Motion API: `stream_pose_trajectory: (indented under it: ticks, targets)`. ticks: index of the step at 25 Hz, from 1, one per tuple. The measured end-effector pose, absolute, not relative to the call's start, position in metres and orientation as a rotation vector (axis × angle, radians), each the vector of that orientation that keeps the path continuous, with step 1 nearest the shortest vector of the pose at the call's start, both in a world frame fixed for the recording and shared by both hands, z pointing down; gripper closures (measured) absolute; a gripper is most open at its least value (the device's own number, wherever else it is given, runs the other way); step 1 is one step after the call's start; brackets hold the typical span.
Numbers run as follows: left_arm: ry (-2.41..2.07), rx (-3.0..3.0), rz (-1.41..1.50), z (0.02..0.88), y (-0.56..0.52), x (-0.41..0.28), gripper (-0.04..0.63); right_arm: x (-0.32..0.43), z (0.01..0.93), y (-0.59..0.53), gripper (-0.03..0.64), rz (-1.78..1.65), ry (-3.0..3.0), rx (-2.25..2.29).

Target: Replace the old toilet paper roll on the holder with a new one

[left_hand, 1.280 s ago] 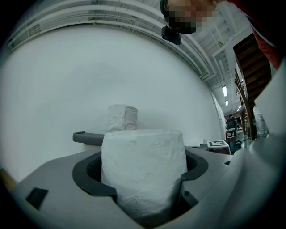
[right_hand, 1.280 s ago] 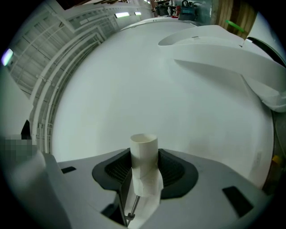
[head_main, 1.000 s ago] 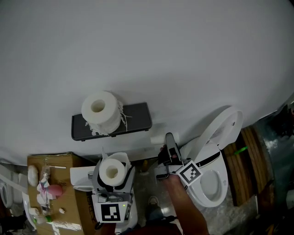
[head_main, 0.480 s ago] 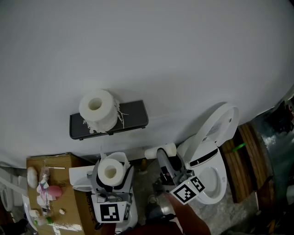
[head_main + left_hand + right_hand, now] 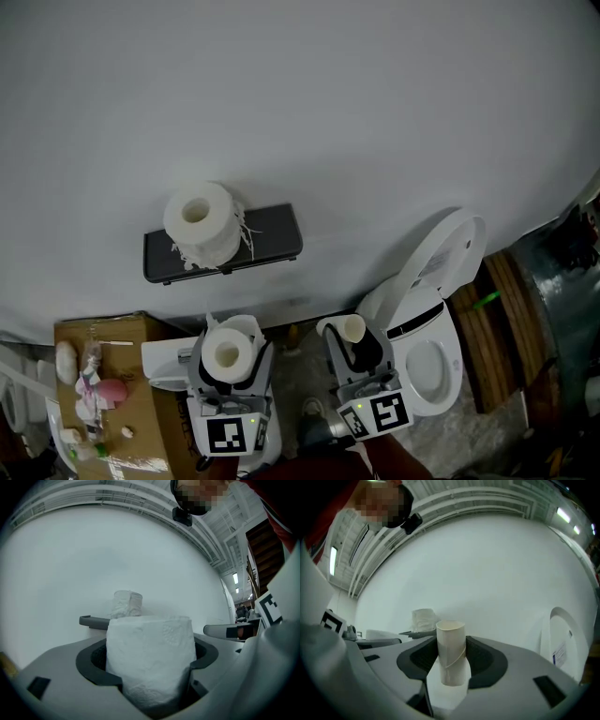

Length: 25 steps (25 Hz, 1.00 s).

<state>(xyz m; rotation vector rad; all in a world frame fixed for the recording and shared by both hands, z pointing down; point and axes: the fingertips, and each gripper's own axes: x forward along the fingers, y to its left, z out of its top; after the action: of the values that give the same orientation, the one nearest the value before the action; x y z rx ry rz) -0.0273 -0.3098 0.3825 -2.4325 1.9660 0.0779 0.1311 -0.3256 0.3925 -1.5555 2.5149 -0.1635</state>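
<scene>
Left hand-held gripper (image 5: pixel 230 347): jaws wide, pinching the new toilet paper roll (image 5: pixel 150 658) upright; the wall holder (image 5: pixel 277 234) sits at its 12 o'clock, well apart
Right hand-held gripper (image 5: pixel 354 345): clamped on the bare cardboard tube (image 5: pixel 451 651), open end up
Holder: a frayed roll (image 5: pixel 202 223) stands on its left end, loose shreds hanging
Risk, tube: the thin card could buckle or slide out under my squeeze; the open toilet (image 5: pixel 433 361) at 3 o'clock would likely catch it
Risk, holder: bringing the new roll in could knock the frayed roll off; both my hand-held grippers are full, so nothing is free to steady it
Risk, new roll: the soft paper may squash or slip if I tilt it
Change in a second: my right hand-held gripper has rolled from lying sideways to level, the tube now upright, and has come in beside the left; the left one and its roll have not shifted
</scene>
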Motion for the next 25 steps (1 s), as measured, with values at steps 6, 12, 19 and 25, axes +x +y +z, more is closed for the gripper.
stream_pose_trajectory:
  ticks: [6, 12, 19, 25]
  targets:
    - [1.964, -2.448, 0.09, 0.387, -0.31, -0.021, 0.155, 0.138, 0.405, -0.319, 0.426, -0.058, 2.565, -1.676]
    - [1.958, -2.499, 0.1, 0.396, -0.317, -0.003, 0.155, 0.149, 0.407, -0.318, 0.426, -0.056, 2.562, -1.689]
    - [1.986, -2.61, 0.179, 0.413, -0.341, 0.02, 0.155, 0.163, 0.41, -0.32, 0.426, -0.06, 2.559, -1.705]
    - [2.115, -2.75, 0.34, 0.442, -0.37, 0.035, 0.155, 0.177, 0.415, -0.323, 0.426, -0.069, 2.555, -1.726]
